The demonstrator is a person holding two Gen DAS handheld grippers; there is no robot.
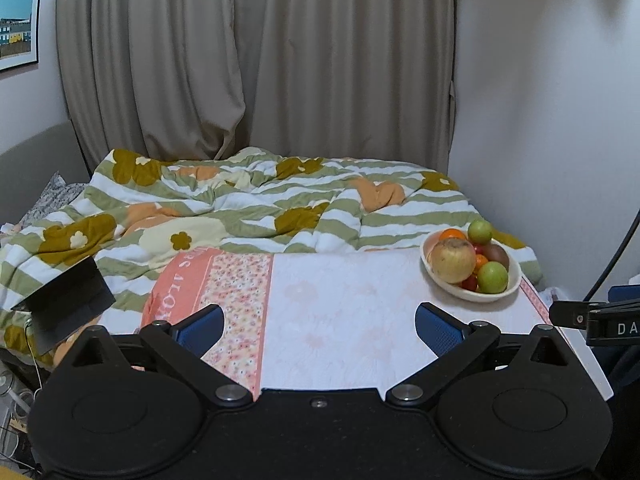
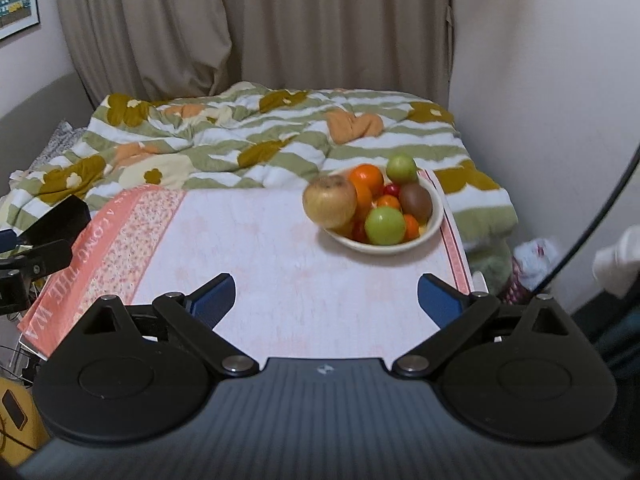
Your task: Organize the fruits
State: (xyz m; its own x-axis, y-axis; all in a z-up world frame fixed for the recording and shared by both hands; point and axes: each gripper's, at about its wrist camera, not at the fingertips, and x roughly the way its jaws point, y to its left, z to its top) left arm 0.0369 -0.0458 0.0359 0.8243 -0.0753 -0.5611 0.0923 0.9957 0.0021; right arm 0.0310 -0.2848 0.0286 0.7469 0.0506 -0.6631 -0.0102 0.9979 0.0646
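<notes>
Right wrist: cloth (image 2: 132, 232) lettering, perhaps "LONG THE".

Salmon border band of the cloth (image 2: 60, 284) on the table is carrying white capital lettering; in the right wrist view it is reading "A LONG THE WA", running off at the near edge. In the left wrist view the same band (image 1: 180, 284) is showing only fragments, "ALO" being the clearest. A white label on the black clamp piece (image 1: 616, 328) at the right edge is showing "DA", cut off by the frame.
</notes>
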